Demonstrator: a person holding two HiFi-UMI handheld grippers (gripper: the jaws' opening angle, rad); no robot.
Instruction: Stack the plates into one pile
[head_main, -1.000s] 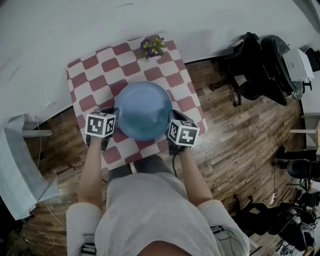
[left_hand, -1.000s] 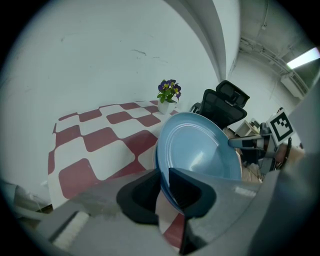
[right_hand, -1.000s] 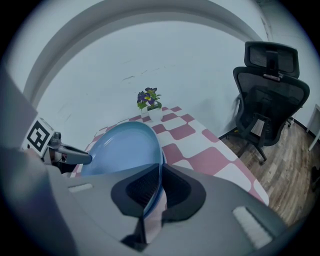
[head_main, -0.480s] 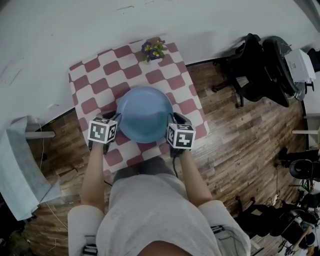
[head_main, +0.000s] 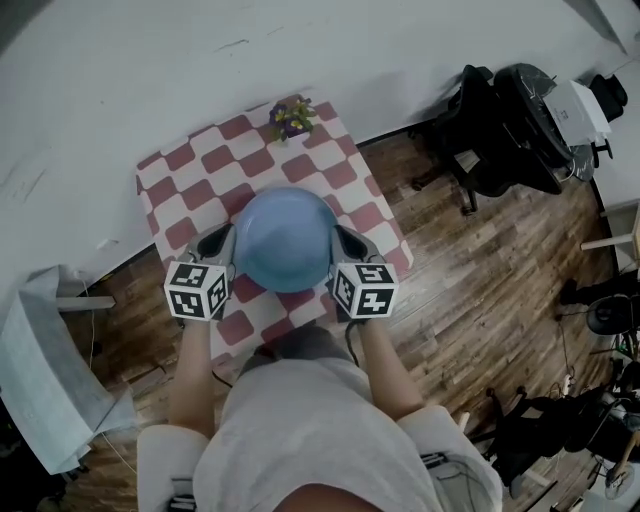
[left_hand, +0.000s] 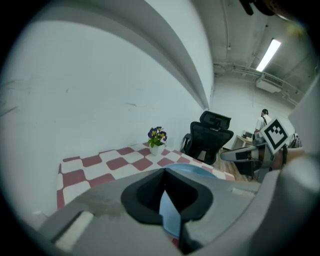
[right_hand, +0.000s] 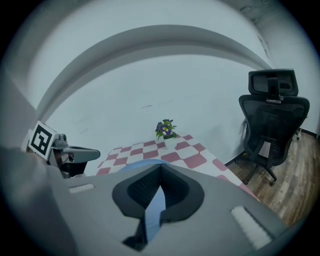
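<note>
Blue plate (head_main: 285, 238) sits at the centre of the frame over the checkered bench (head_main: 175, 185), squarely between the two grippers. The left gripper (head_main: 229, 243) bites its left rim and the right gripper (head_main: 342, 245) its right rim, both sets of jaws closed on the edge, so neither hand is nearer. Whether the plate rests on the bench or hangs clear, I cannot tell.

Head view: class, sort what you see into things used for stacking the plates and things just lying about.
In use: blue plate; left gripper; right gripper.
Lying about: flowers; office chair.
</note>
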